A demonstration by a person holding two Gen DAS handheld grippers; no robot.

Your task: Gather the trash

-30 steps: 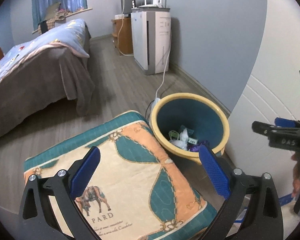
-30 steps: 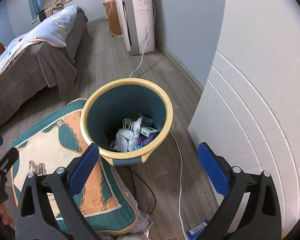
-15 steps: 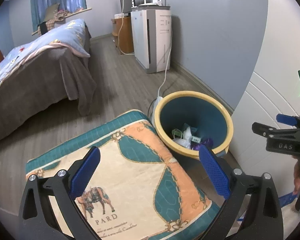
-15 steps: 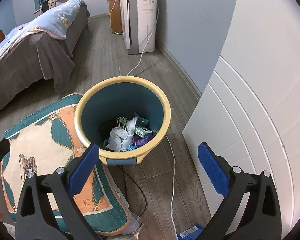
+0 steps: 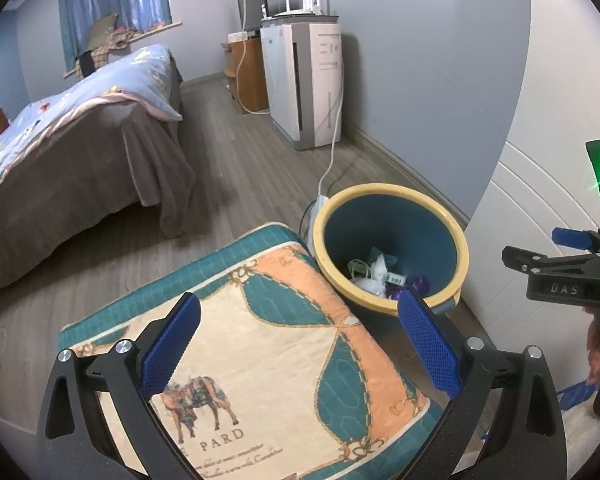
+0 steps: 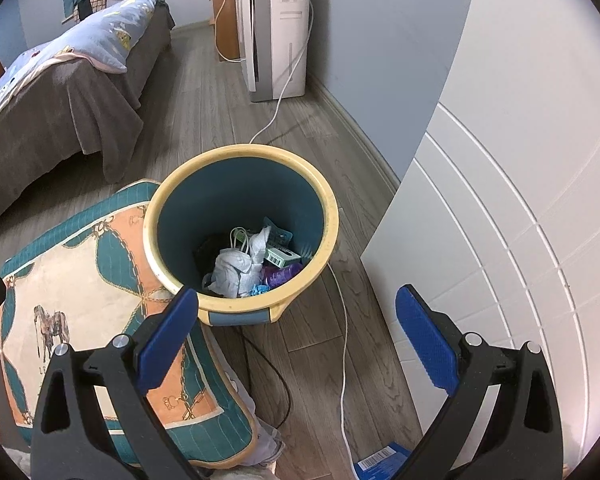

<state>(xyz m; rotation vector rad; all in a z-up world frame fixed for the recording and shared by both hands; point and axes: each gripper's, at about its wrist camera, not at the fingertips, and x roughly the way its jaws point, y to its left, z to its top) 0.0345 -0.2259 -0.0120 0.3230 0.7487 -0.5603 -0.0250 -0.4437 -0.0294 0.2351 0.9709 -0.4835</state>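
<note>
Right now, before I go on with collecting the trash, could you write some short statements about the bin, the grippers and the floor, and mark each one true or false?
1. The trash bin is empty. False: it holds crumpled white paper, a small box and a purple item.
2. Both grippers hold nothing. True: the left gripper and the right gripper are open with nothing between the fingers.
3. The bin stands beside the patterned cushion. True.
4. The bin lies on its side. False: it stands upright, opening upward.
5. A blue packet with a barcode lies on the floor near the right gripper. True.
6. The white cable runs inside the bin. False: it lies on the floor outside the bin.
</note>
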